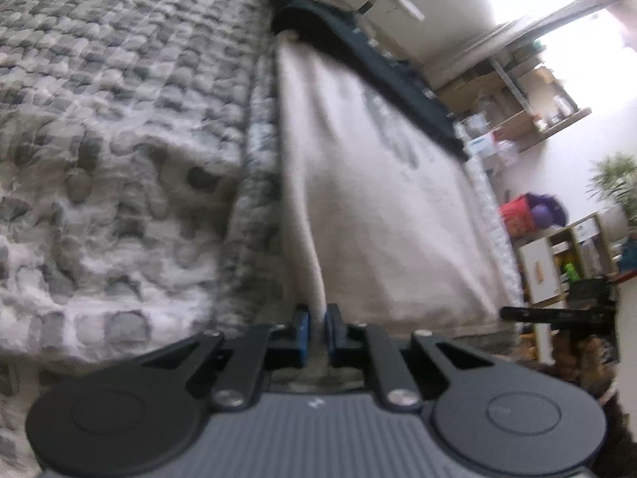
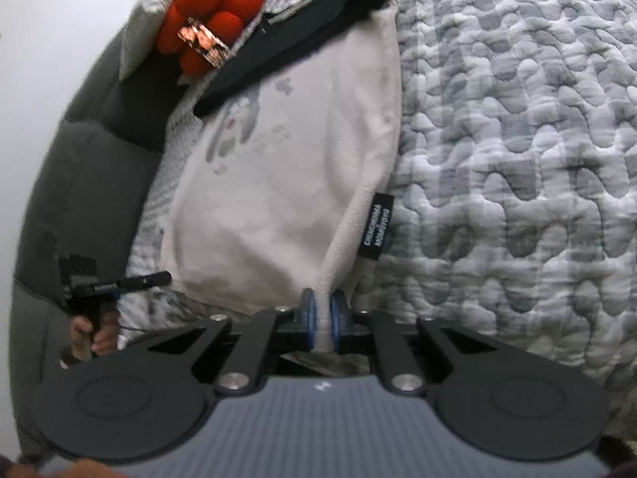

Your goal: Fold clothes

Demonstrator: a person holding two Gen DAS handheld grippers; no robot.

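Note:
A pale cream garment (image 1: pixel 378 207) with a faded grey print lies flat on a grey-and-white quilted bedspread (image 1: pixel 111 127). My left gripper (image 1: pixel 317 318) is shut on its near hem, a ridge of cloth pinched between the blue pads. In the right wrist view the same garment (image 2: pixel 278 167) stretches away, a black label (image 2: pixel 378 225) at its right edge. My right gripper (image 2: pixel 322 306) is shut on the near hem beside that label. A dark garment (image 2: pixel 302 36) overlaps the far end of the cream one. Each view shows the other gripper (image 1: pixel 557 314) (image 2: pixel 119 283) off to the side.
Red foam balls (image 2: pixel 211 12) and a crumpled pile of clothes sit at the far end of the bed. A dark grey cushion (image 2: pixel 91 167) lies to the left. Shelves (image 1: pixel 529 111), a white cabinet (image 1: pixel 537 271) and a plant (image 1: pixel 617 183) stand beyond the bed. A hand (image 2: pixel 95 334) holds the other gripper.

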